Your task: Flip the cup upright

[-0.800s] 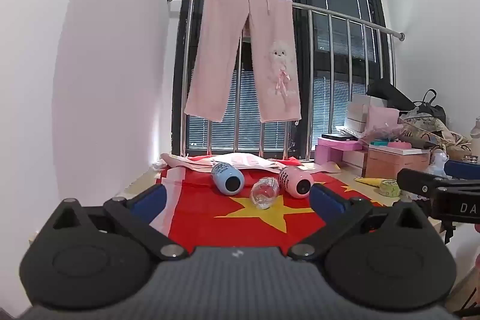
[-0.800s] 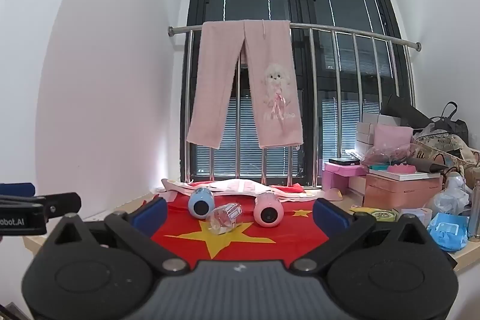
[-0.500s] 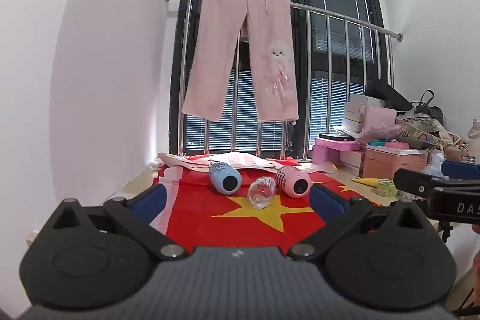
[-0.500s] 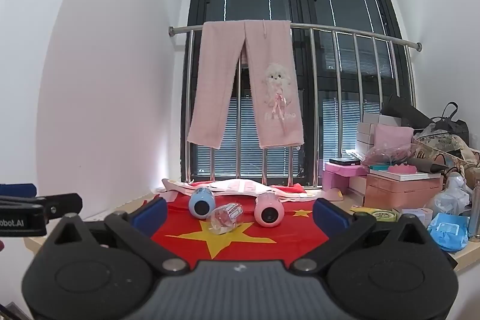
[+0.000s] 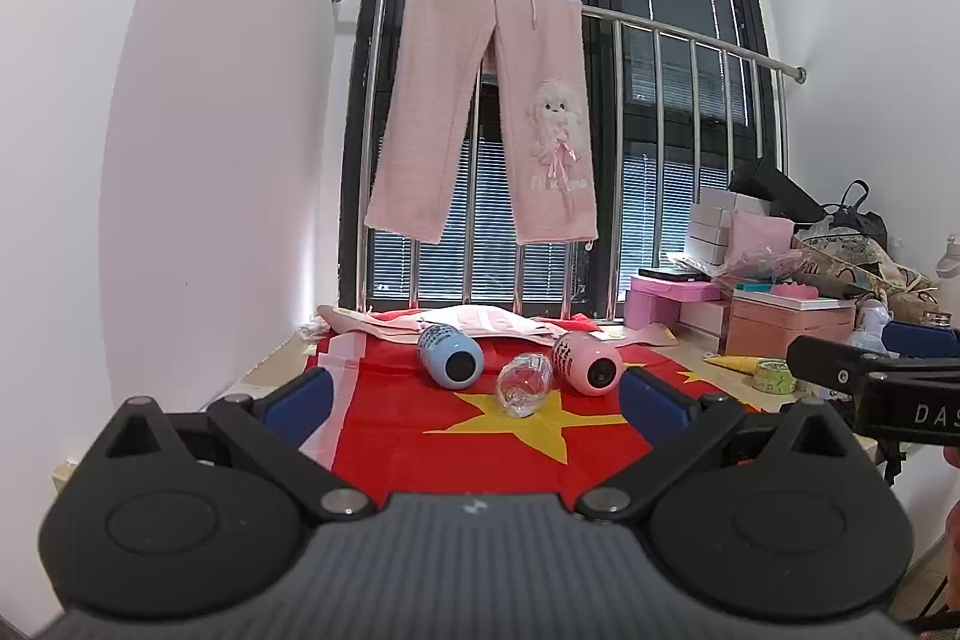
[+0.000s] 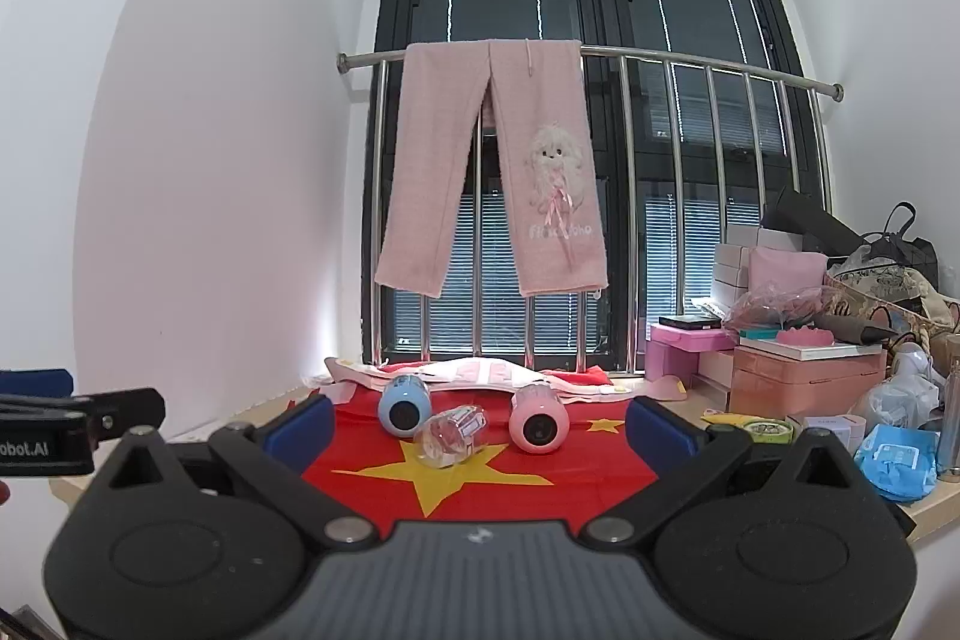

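Observation:
Three cups lie on their sides on a red flag cloth with yellow stars: a blue cup, a clear glass cup and a pink cup. They also show in the right wrist view: blue cup, clear cup, pink cup. My left gripper is open and empty, well short of the cups. My right gripper is open and empty, also back from them. Each gripper's side shows in the other's view.
A steel railing with pink trousers stands behind the cups before a dark window. Boxes, bags and clutter fill the right of the table. A white wall is on the left. Papers lie behind the cups.
The left wrist view has shifted slightly, with the cups a little lower and left in it. The right wrist view is almost unchanged. Both grippers stay open.

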`<action>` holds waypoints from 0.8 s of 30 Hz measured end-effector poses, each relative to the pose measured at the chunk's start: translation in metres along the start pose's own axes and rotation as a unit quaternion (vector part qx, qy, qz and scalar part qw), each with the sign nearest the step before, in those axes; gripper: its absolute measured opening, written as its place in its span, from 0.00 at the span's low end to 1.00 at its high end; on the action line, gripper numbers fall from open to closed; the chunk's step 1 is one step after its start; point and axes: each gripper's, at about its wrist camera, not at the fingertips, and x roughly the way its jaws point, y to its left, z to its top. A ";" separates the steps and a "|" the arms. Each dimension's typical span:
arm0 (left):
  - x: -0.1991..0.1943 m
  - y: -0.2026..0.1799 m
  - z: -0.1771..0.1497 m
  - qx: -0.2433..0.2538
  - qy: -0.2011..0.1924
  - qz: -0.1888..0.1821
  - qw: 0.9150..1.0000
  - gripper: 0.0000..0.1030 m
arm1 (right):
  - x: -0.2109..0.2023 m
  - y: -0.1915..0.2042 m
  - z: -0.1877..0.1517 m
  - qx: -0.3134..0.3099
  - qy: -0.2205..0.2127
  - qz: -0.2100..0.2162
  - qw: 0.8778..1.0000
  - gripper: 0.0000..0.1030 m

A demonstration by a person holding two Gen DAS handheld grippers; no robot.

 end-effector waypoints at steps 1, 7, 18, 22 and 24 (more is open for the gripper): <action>0.000 0.000 0.000 0.000 0.000 0.000 1.000 1.00 | 0.000 0.000 0.000 0.000 0.000 0.000 1.000 1.00; 0.000 0.000 0.000 0.000 0.000 0.000 1.000 1.00 | 0.002 -0.002 0.000 0.000 0.001 0.000 1.000 1.00; 0.001 0.002 -0.002 0.001 -0.001 -0.002 1.000 1.00 | 0.002 -0.002 -0.001 0.000 0.000 0.000 1.000 1.00; 0.001 0.001 -0.002 0.002 -0.002 -0.002 1.000 1.00 | 0.003 -0.002 0.000 0.001 0.000 0.000 1.000 1.00; 0.001 0.001 -0.001 0.002 -0.002 -0.002 1.000 1.00 | 0.002 -0.002 0.000 0.001 0.000 0.000 1.000 1.00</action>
